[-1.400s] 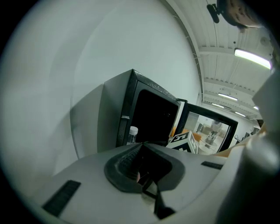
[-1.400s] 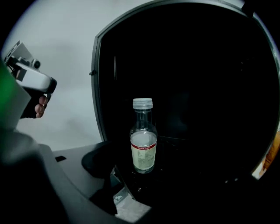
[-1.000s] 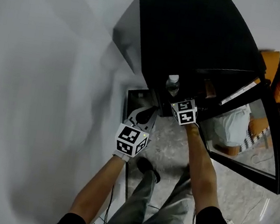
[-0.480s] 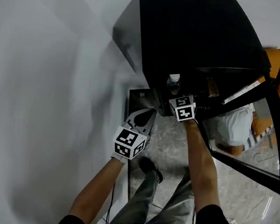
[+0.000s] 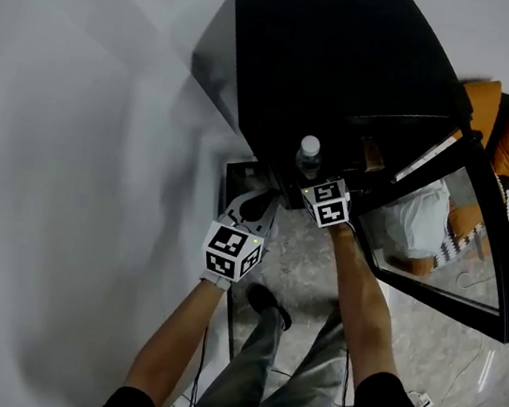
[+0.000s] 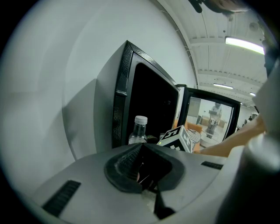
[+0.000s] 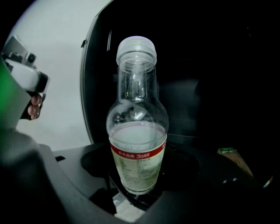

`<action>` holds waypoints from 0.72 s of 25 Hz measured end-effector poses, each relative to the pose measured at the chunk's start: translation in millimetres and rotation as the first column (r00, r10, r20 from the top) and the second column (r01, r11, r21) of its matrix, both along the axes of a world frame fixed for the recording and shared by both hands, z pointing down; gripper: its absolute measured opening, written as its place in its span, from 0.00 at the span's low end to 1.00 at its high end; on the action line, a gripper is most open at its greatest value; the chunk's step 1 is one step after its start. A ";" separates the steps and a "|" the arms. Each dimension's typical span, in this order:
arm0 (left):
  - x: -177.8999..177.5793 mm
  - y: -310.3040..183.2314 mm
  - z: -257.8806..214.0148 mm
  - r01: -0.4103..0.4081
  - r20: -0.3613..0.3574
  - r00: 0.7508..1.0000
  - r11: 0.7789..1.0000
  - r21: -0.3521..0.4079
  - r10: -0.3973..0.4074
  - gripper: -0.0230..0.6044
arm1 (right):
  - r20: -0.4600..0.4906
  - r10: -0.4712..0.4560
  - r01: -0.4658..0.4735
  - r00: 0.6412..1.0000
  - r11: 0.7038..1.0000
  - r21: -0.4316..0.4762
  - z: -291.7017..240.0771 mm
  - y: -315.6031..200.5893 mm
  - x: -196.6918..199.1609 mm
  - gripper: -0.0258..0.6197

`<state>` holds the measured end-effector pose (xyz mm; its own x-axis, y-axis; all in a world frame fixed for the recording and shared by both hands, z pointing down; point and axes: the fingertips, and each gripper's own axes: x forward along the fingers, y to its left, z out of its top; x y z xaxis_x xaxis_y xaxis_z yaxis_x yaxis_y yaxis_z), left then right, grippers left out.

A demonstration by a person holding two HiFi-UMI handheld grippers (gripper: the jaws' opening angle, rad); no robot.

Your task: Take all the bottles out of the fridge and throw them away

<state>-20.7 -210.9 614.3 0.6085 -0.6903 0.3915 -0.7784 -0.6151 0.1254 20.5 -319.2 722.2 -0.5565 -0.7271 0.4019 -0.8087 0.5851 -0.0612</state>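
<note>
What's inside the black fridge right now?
A small greenish packet lies low on the right inside the black fridge; the clear plastic bottle stands at its opening. The rest is too dark to see.

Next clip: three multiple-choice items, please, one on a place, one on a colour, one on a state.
1. Where is the bottle?
A. On the floor
B. Between the right tongs
C. Between the left tongs
2. What colour is the band on its label?
A. Blue
B. Green
C. Red
3. The fridge door is:
A. Open
B. Shut
C. Taken off

Answers:
1 B: the bottle stands between the right tongs, whose jaws have just been closing on it.
2 C: a red band circles it.
3 A: the fridge door stands swung out.
</note>
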 end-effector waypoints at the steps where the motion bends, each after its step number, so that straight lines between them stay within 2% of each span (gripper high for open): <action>1: 1.6 0.1 -0.6 0.002 0.002 1.000 1.000 0.000 -0.002 0.03 | 0.000 -0.001 0.001 1.000 1.000 0.000 -2.5 2.5 2.4 0.53; 10: 13.1 13.3 -23.9 0.019 0.006 1.000 1.000 -0.008 -0.019 0.03 | 0.021 -0.012 0.012 1.000 1.000 -0.015 -45.7 54.9 25.2 0.53; 18: 28.0 53.6 -72.7 0.066 -0.018 0.998 0.997 -0.029 -0.066 0.03 | 0.056 -0.002 0.003 0.998 0.999 -0.034 -126.9 125.9 71.5 0.53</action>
<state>7.3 -157.3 541.6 0.5694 -0.7178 0.4006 -0.8145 -0.5585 0.1569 92.0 -193.4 595.3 -0.5807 -0.7123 0.3942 -0.8019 0.5839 -0.1261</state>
